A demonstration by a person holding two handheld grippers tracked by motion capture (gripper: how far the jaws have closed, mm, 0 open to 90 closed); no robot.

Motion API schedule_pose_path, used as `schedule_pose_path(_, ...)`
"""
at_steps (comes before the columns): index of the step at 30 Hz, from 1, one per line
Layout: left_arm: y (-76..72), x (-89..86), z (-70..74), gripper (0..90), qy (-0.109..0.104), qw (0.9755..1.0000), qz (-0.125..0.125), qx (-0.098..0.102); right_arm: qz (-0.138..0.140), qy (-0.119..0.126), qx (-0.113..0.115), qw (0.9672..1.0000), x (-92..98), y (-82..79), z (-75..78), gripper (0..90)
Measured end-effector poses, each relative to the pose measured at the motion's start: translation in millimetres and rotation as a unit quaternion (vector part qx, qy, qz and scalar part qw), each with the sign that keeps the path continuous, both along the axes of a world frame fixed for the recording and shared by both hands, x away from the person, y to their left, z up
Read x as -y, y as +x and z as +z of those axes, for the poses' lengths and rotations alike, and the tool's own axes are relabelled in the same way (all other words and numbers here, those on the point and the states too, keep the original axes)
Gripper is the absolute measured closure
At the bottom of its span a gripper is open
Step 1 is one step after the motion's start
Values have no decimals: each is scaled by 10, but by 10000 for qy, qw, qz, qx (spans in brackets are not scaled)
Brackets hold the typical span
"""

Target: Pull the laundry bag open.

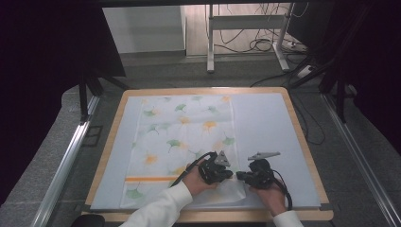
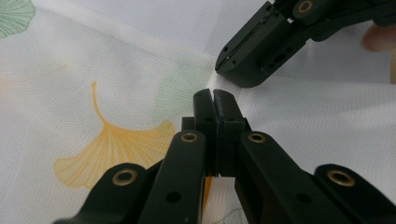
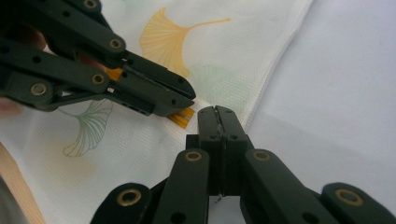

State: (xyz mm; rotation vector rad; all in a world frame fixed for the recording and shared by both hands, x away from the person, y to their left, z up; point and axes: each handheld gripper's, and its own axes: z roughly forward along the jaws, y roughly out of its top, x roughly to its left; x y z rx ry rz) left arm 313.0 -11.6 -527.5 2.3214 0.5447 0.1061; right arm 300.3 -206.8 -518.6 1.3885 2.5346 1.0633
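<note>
While jaws pinch cloth [image 1: 179,137] | left gripper [image 1: 226,174], right gripper [image 1: 242,176] tip-to-tip

White cloth [image 1: 182,137], green and orange ginkgo-leaf print, spread flat on table, near right corner lifted.

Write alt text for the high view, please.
A person's two hand-held grippers, left gripper and right gripper, meet tip to tip at the near right corner of a ginkgo-leaf cloth spread on a wooden table.
</note>
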Motion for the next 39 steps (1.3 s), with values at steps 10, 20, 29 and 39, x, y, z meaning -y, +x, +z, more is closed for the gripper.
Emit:
schedule_pose_path(10,-20,-2,11,900,99,9999,4,97,5,80,-60,10000,8,23,-24,892)
schedule_pose_path(20,-14,-31,17,900,109,9999,-5,23,-1,139,-81,9999,26,34,-36,893)
schedule_pose_path(29,8,-50,9,900,17,9999,21,-96,40,128,-63,9999,21,38,-31,892)
schedule_pose_path(39,5,-55,13,900,61,10000,-11,-40,53,188,-71,9998,-55,57,-34,892)
